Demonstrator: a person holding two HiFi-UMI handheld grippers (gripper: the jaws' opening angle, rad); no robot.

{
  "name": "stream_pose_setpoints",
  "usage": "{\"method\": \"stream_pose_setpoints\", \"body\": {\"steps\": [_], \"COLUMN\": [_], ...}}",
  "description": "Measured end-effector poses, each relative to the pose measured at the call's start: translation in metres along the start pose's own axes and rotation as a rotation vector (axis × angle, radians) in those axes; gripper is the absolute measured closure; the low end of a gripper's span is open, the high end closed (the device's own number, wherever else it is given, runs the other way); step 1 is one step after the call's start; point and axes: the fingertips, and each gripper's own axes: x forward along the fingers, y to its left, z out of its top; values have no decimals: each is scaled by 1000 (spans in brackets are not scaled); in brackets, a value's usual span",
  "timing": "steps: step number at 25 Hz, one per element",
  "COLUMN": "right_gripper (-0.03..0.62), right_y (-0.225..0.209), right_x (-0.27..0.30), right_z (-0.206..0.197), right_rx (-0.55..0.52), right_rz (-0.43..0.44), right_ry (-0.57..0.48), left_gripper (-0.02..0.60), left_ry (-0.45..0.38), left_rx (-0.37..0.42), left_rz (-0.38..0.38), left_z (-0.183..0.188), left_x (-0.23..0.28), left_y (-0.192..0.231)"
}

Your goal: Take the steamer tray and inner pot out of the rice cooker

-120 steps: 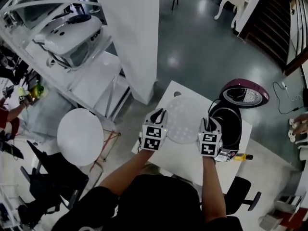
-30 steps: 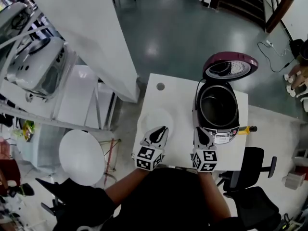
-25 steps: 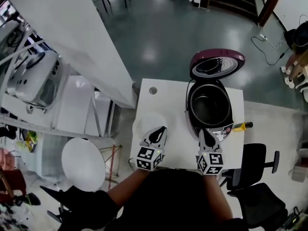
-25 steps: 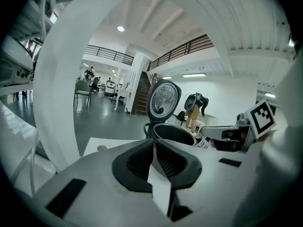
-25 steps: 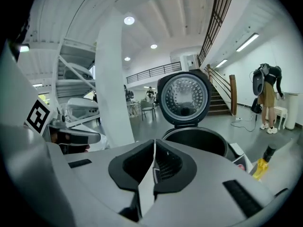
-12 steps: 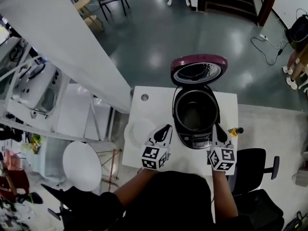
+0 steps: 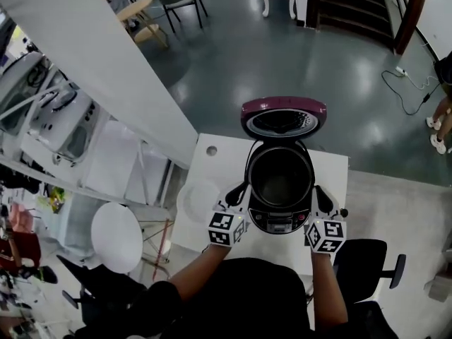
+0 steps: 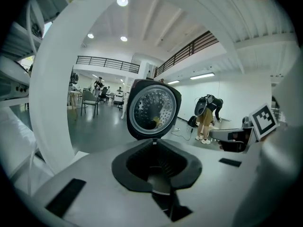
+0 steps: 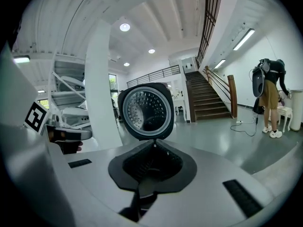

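Observation:
The rice cooker (image 7: 280, 207) stands on the white table (image 7: 219, 162) with its maroon lid (image 7: 283, 116) raised. The dark inner pot (image 7: 281, 182) sits inside it. The white perforated steamer tray (image 7: 198, 198) lies flat on the table left of the cooker. My left gripper (image 7: 244, 187) is shut and empty beside the cooker's left side. The right gripper (image 7: 316, 189), also shut and empty, is at its right side. The left gripper view has the shut jaw tips (image 8: 153, 141) below the lid's inner plate (image 8: 152, 109). The right gripper view (image 9: 154, 142) has the same lid (image 9: 144, 110).
A round white stool (image 7: 116, 236) stands left of the table and a black chair (image 7: 369, 265) at its right. White shelving with appliances (image 7: 56, 111) and a white column (image 7: 106, 55) lie to the left. A person (image 9: 269, 97) stands far off near stairs.
The steamer tray, held between both grippers earlier, now lies on the table. Both shut grippers have shifted right from it to either side of the cooker.

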Motion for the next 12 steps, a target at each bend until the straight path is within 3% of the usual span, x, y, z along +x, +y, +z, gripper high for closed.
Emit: {"method": "stream_pose_setpoints", "body": {"steps": [12], "right_gripper": [582], "right_y": [-23], "right_x": [53], "right_z": [-16], "right_rx": [-54], "right_rz": [105], "right_ry": [195], "left_gripper": [557], "left_ry": [108], "left_rx": [25], "left_rz": [88], "left_z": [-23], "left_x": [47], "left_y": [12]}}
